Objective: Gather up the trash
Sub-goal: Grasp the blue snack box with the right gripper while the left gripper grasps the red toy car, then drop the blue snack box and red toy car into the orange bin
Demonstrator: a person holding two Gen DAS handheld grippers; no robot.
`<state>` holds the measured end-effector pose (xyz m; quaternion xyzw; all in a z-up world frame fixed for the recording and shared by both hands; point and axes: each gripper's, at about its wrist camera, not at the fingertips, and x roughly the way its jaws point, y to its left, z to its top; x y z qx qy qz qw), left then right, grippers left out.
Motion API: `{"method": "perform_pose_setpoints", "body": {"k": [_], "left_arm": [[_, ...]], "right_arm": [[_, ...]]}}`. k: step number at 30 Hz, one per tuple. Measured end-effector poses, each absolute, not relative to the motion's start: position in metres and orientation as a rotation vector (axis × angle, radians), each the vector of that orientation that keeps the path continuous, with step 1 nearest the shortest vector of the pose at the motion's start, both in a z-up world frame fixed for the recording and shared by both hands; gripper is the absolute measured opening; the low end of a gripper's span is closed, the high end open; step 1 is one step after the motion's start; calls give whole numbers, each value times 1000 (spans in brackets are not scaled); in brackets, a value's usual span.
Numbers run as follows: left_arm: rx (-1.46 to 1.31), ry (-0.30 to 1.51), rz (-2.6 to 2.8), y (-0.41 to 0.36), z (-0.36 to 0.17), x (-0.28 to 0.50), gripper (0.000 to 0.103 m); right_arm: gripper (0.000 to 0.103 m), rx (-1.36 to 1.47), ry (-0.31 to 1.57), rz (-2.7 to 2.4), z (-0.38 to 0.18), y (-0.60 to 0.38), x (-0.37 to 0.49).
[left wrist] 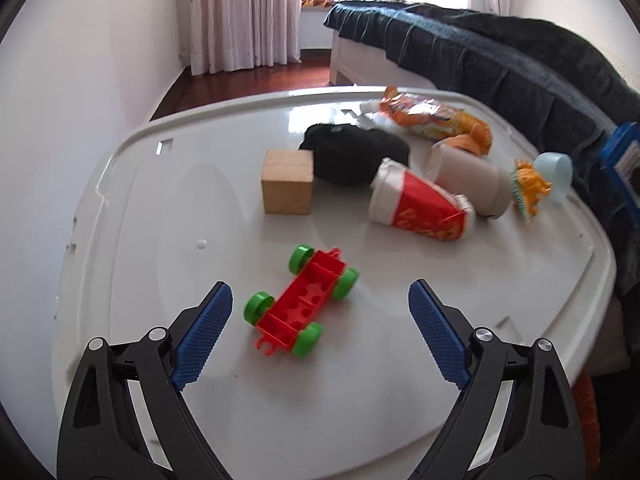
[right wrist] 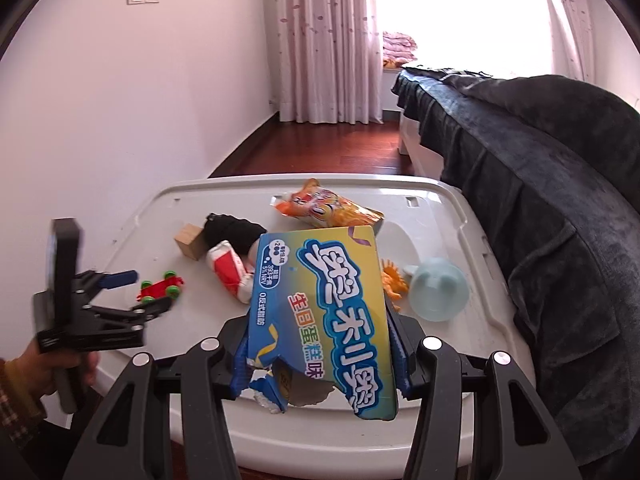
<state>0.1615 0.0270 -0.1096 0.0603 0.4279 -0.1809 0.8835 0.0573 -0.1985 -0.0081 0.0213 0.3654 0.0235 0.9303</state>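
Note:
My right gripper (right wrist: 316, 344) is shut on a torn blue and yellow snack box (right wrist: 324, 312), held above the near edge of the white table (right wrist: 448, 216). My left gripper (left wrist: 320, 312) is open and empty, low over the table with a red toy car (left wrist: 304, 304) between its fingers; it also shows in the right wrist view (right wrist: 136, 288). Trash lies further back: a crushed red and white paper cup (left wrist: 420, 204), a grey cup on its side (left wrist: 468, 180), and an orange snack bag (left wrist: 436, 116).
A wooden block (left wrist: 288, 182), a black cloth (left wrist: 356, 156), an orange toy dinosaur (left wrist: 530, 190) and a pale blue cup (left wrist: 556, 176) also lie on the table. A bed with a dark blanket (left wrist: 520, 60) runs along the right side. A white wall is on the left.

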Motion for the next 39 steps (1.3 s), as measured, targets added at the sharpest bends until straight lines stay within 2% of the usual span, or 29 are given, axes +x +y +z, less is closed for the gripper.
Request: {"method": "perform_pose_setpoints", "body": {"k": [2, 9, 12, 13, 14, 26, 39], "left_arm": [[120, 916, -371, 30, -116, 169, 84], [103, 953, -320, 36, -121, 174, 58], [87, 958, -294, 35, -119, 169, 56], [86, 955, -280, 34, -119, 166, 52], [87, 950, -267, 33, -119, 163, 37], [45, 916, -225, 32, -111, 141, 39], [19, 842, -206, 25, -53, 61, 39]], "right_arm": [[52, 46, 749, 55, -7, -198, 59], [53, 56, 745, 67, -6, -196, 59], [53, 53, 739, 68, -6, -196, 58], [53, 55, 738, 70, -5, -196, 58], [53, 56, 736, 71, -5, -196, 57], [53, 44, 718, 71, -1, -192, 52], [53, 28, 674, 102, 28, -172, -5]]}}
